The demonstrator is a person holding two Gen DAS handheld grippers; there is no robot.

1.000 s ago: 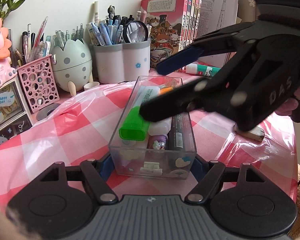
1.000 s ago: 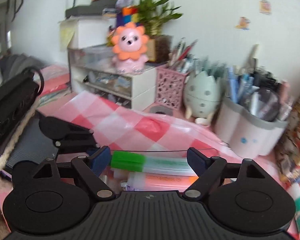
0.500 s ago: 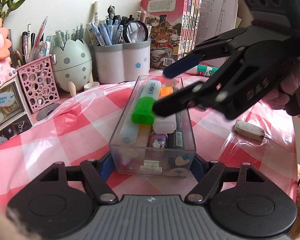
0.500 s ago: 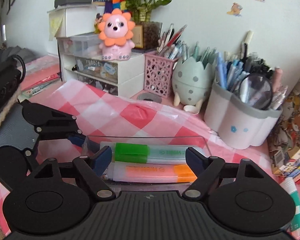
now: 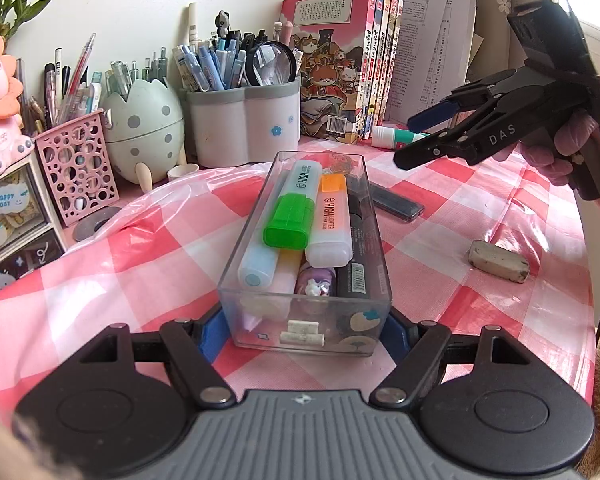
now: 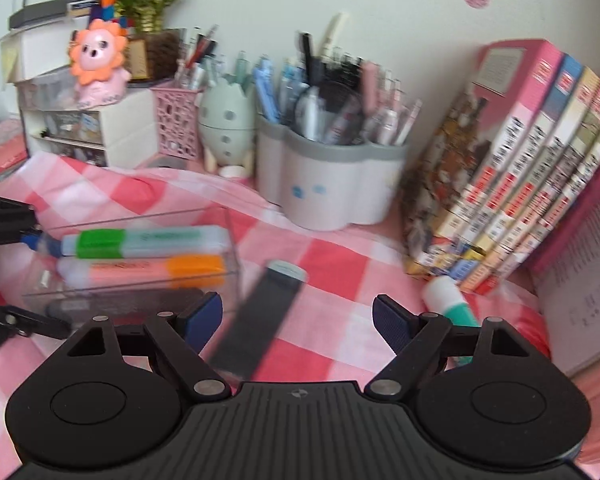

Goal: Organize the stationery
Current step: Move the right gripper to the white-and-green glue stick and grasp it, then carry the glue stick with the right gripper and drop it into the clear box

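Clear box (image 5: pixel 305 320) pinched, rt gripper (image 6: pixel 298 318) free

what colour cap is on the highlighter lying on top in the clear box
Bright green: the highlighter's cap sits topmost in the clear box, clearest in the left wrist view.

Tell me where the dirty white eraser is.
In the left wrist view, the eraser lies alone on the checked tablecloth, right of the clear box and below the right claw.

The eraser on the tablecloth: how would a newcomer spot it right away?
Start at the clear plastic box on the pink checked tablecloth. Right of it, alone on the cloth, lies the eraser: a smudged grey-white block, lighter and stubbier than the flat dark case behind the box.
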